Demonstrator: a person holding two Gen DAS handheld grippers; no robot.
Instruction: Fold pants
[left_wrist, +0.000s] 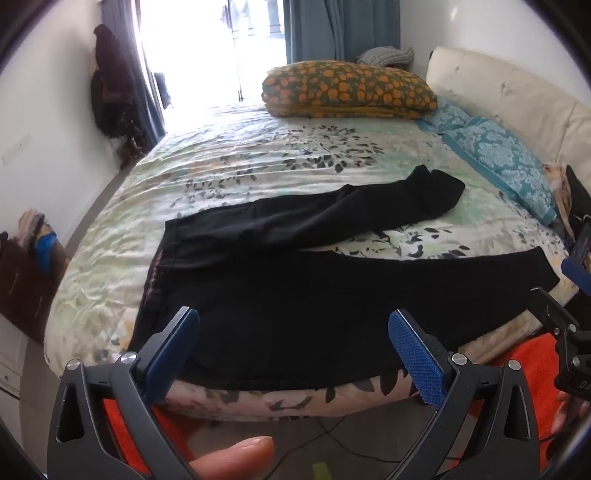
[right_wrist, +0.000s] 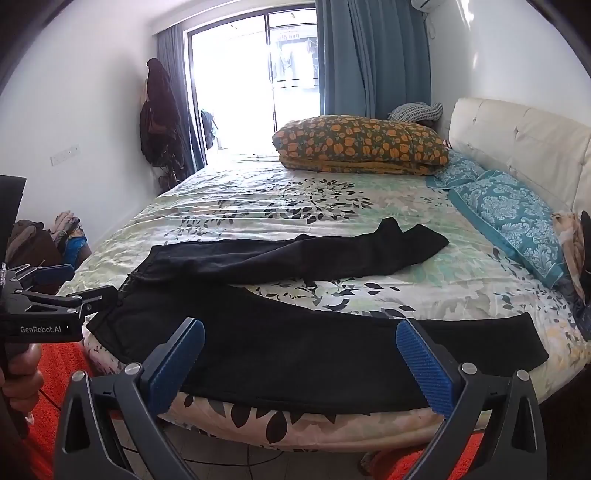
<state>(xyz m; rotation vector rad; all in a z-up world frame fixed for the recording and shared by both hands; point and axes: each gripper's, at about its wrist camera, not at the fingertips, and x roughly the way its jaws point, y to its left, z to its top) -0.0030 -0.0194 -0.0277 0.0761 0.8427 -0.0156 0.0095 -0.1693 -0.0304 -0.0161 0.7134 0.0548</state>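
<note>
Bedroom scene, seen from two cameras at the near edge of a bed (right_wrist: 258, 192) covered in a pale floral sheet. Bright daylight floods through a glass door at the far end, framed by blue curtains (right_wrist: 354, 55). An orange-and-green flowered folded quilt (right_wrist: 360, 142) lies near the cream headboard (right_wrist: 517, 140), with teal patterned pillows (right_wrist: 513, 218) along the right side.

A pair of black pants (right_wrist: 295, 350) lies spread flat on the bed, waistband to the left. The near leg runs along the bed's front edge toward the right; the far leg angles away toward the pillows, so the two legs splay apart in a V with sheet showing between them. No fold appears in the fabric yet.

The left gripper (left_wrist: 293, 350) hovers above the near edge, over the seat and upper leg of the pants, its blue-padded fingers (left_wrist: 417, 360) spread wide with nothing between them. The right gripper (right_wrist: 301, 362) hovers over the near leg further toward the cuff, its fingers (right_wrist: 424, 363) likewise spread wide and empty. Neither appears to touch the cloth.

Judging from this, the task is at its very start: the pants are laid out, but bringing one leg over the other, and then folding lengthwise, remains to be done.
</note>
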